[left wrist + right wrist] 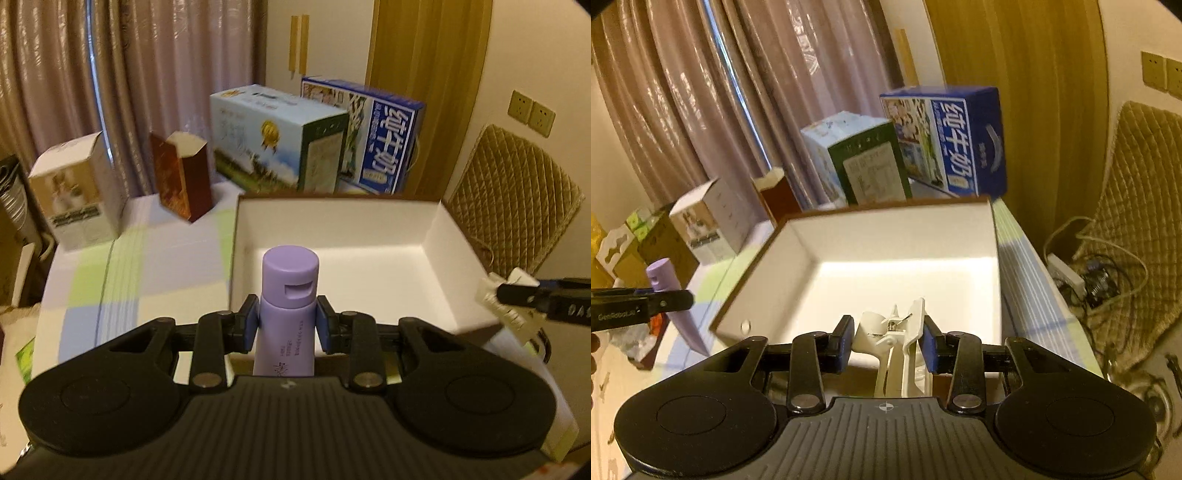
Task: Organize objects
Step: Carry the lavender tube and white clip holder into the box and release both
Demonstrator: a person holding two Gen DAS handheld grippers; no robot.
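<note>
My left gripper (287, 325) is shut on a purple tube (289, 302), cap up, held at the near edge of an open white box (369, 229). In the right wrist view the purple tube (674, 295) and the left gripper (674, 300) show at the left, outside the white box (886, 236). My right gripper (888, 338) is shut on a white plastic clip (897, 339), held over the box's near edge. The white clip (506, 299) and the right gripper (506, 295) also show at the right in the left wrist view.
Behind the white box stand a light blue carton (277, 136) and a dark blue milk carton (376, 136). A brown box (184, 177) and a white box with a picture (74, 192) stand on the checked tablecloth (122, 273). A quilted chair (513, 199) and cables (1097, 273) are at right.
</note>
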